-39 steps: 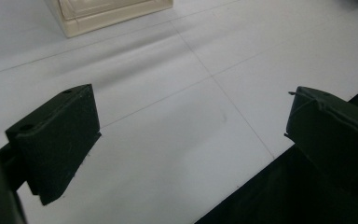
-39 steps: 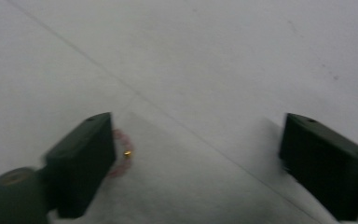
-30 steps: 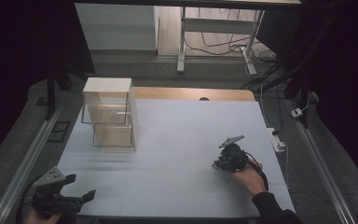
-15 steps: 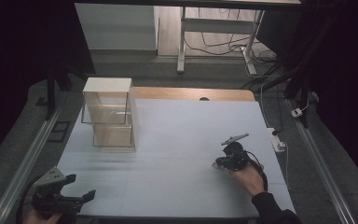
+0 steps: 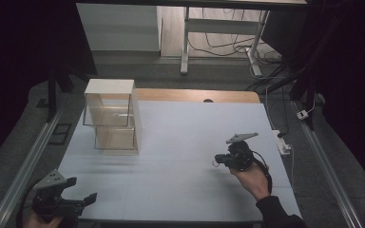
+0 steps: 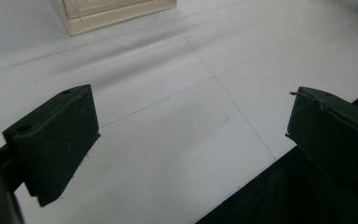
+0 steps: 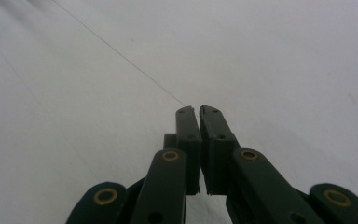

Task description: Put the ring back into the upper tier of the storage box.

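On the wide pale grey table, with a dim room, a white cabinet and floor cables behind it, a clear box with a white top stands at the far left, well apart from both tools. The right gripper has its jaws pressed together on nothing (a small ring by its tip is too tiny to make out). The left gripper, jaws wide apart, sits at the near left edge, partly cut off.

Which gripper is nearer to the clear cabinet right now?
Left. The left gripper sits at the table's near left corner, just below the cabinet; the right gripper is across the table to its right.
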{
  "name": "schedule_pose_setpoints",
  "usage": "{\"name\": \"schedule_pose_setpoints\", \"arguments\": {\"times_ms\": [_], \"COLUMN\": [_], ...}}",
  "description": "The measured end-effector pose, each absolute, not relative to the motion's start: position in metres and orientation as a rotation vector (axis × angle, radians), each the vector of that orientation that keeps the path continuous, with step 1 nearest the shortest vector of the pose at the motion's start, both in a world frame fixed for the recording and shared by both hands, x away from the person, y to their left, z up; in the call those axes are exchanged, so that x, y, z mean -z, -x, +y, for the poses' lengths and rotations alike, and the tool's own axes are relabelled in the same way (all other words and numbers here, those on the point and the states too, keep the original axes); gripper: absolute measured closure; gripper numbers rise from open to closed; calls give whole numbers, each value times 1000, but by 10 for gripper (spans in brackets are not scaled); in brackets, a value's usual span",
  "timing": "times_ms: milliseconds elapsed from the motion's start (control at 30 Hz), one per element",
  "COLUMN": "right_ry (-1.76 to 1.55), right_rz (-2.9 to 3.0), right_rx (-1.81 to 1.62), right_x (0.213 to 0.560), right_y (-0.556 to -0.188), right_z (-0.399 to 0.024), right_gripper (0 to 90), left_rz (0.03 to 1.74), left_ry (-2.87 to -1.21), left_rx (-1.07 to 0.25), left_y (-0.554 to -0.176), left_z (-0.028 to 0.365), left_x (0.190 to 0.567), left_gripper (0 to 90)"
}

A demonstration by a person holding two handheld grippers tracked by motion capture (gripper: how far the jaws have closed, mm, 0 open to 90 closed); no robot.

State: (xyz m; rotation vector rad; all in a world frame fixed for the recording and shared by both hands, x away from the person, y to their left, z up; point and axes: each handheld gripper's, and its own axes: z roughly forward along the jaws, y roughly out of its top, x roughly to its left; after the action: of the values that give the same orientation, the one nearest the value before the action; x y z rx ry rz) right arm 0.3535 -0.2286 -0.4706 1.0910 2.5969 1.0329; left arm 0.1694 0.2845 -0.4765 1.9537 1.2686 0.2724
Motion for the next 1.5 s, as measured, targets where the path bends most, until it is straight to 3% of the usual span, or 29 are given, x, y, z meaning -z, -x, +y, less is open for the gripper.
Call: {"name": "schedule_pose_setpoints", "arguments": {"times_ms": [600, 1500], "right_ry": [-919, -756], "right_rz": [2558, 2606], "right_rx": [-1241, -1390], "right_x": [439, 406], "right_y": [-344, -352], "right_z": [-203, -129], "right_gripper": [869, 869], "left_rz": [1239, 1232], "left_ry": [-1970, -1958], "left_rx": [-221, -205], "left_y": [-172, -171], "left_z": [285, 287], "left_x": [477, 477], "left_gripper": [35, 30]}}
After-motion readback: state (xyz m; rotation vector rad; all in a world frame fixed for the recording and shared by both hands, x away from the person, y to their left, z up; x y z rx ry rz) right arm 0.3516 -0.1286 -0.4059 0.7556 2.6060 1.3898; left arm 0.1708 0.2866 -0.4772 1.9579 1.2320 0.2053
